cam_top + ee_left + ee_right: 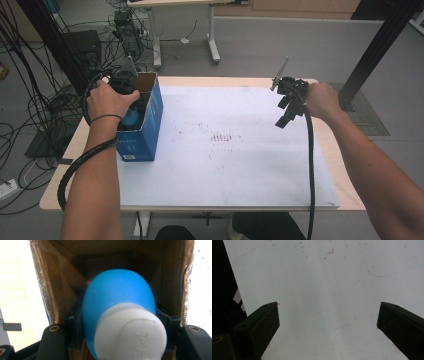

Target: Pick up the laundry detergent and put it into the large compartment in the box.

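Observation:
An open blue cardboard box [148,125] stands at the left edge of the white mat [225,165]. My left gripper [120,323] reaches down into the box, its jaws pressed against both sides of a rounded blue object with a white cap [117,297]. A bit of that blue object [131,118] shows inside the box under the left hand. The brown inner walls of the box [62,285] surround it. My right gripper [328,317] hangs open above the bare mat, with nothing between its jaws. It sits at the mat's far right [286,115].
The wooden table edge [345,165] frames the mat. Cables lie tangled on the floor [30,110] to the left. A black frame post [372,50] rises at the right and another desk [210,30] stands behind.

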